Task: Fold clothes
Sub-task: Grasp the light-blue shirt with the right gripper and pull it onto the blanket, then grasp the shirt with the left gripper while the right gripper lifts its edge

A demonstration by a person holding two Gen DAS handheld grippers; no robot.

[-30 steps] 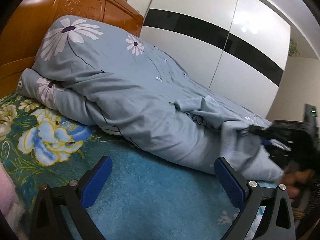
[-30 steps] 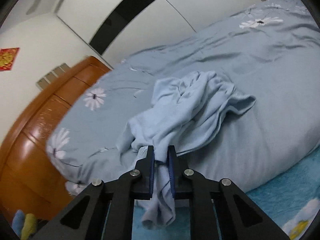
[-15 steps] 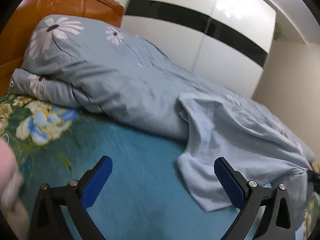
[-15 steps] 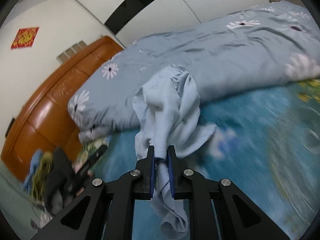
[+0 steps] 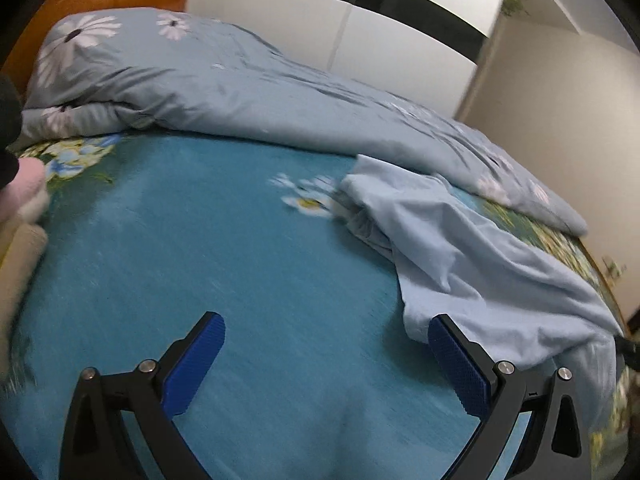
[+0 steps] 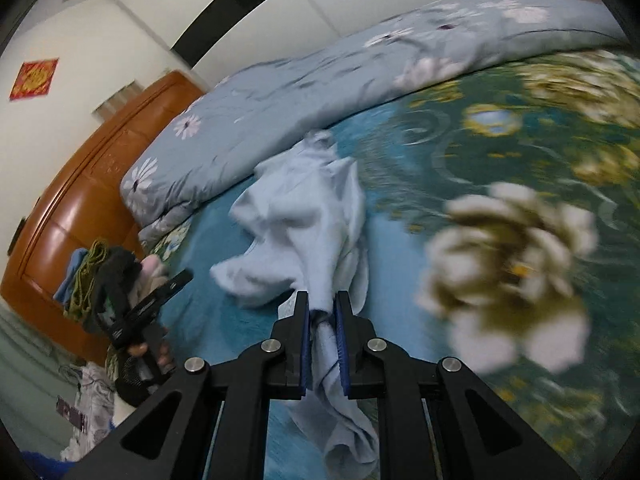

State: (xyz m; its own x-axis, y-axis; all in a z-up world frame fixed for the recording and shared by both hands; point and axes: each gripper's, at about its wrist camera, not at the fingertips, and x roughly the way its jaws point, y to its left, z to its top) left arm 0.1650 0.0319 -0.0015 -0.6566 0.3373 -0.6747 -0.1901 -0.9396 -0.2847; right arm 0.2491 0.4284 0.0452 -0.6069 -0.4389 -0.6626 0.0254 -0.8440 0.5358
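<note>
Fabric fills my right claw (image 6: 322, 316): its blue pads are clamped on a bunched fold of the pale blue garment (image 6: 304, 216), with a twisted tail of cloth hanging below the fingers. From there the garment trails away in a crumpled heap across the teal flowered bedspread (image 5: 224, 248), reaching toward the grey-blue daisy duvet (image 5: 248, 92) that is heaped along the far edge of the bed.

My left claw (image 5: 326, 354) hangs over the bedspread with its fingers wide apart and nothing between them; the near hem of the garment lies just beside its right-hand pad. In the right wrist view I can see that claw held near the headboard end of the bed, beside a pile of other clothes (image 6: 92, 276) in front of the wooden headboard (image 6: 84, 200).

A red square paper (image 6: 34, 79) with a gold character hangs on the wall; I cannot read it.
</note>
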